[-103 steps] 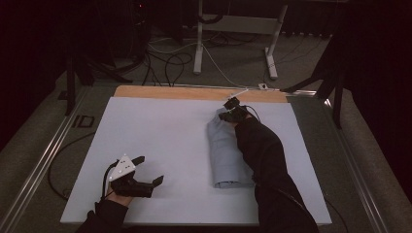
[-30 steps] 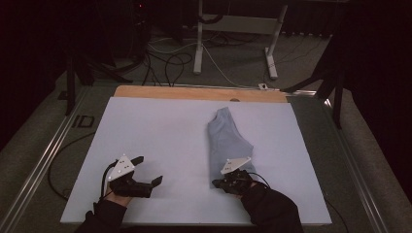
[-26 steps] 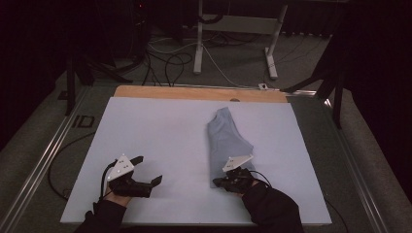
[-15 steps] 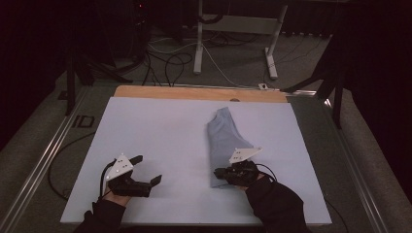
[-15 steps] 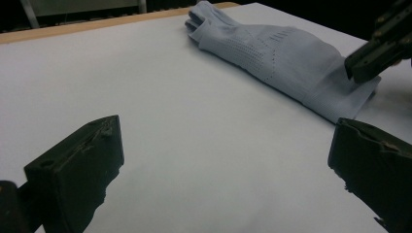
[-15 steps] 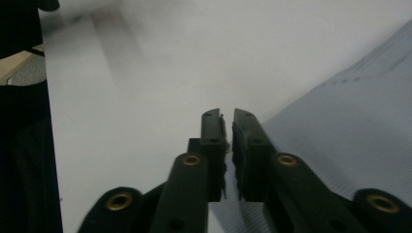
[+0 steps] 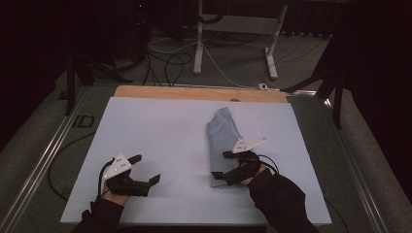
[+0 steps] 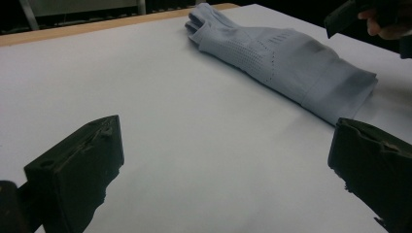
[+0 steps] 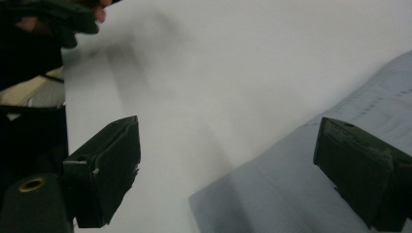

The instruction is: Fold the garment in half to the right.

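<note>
Seemingly, right gripper (image 7: 224, 166) covers folded cloth's (image 7: 223, 138) near edge.

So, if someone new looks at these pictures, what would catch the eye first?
Probably the folded pale blue garment, lying lengthwise on the right half of the white table. Next, the right claw, open over the garment's near end after just letting go. The left claw is open too, over bare table at the near left.

Both tools, left (image 7: 144, 168) and right (image 7: 221, 165), wide open, right's jaws just parted, empty.
</note>
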`<state>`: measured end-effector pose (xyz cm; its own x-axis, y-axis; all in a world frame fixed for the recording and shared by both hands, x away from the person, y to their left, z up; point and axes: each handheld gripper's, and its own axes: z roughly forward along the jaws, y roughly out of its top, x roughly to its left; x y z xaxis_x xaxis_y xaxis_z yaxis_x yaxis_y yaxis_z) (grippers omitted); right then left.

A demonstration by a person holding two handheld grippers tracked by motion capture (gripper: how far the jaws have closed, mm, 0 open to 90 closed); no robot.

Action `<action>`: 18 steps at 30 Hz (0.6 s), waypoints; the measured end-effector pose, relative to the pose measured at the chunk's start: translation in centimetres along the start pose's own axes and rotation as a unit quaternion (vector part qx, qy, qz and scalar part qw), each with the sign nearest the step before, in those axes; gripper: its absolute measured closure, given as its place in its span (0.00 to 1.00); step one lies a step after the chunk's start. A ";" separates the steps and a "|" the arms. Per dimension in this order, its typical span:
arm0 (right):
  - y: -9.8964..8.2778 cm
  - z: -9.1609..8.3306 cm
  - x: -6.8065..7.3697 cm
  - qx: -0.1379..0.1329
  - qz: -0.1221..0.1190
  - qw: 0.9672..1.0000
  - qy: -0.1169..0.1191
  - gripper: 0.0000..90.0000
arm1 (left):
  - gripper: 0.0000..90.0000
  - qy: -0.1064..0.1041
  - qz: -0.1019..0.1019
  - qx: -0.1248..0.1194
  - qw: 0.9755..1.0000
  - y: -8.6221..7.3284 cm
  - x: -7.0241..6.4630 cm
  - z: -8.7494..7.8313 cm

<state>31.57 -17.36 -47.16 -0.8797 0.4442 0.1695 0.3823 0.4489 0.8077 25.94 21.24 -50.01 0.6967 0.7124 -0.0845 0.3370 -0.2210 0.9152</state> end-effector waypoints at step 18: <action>-1.8 -3.2 -0.8 -0.034 -0.011 0.998 -0.057 0.10 | 0.00 -0.011 0.004 0.000 1.000 -0.5 1.0 -0.5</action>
<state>30.70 -20.97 -46.94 -0.8482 0.5220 0.0902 0.3405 0.4069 0.8476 26.15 22.35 -50.34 0.7125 0.6964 -0.0858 0.3319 -0.2267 0.9157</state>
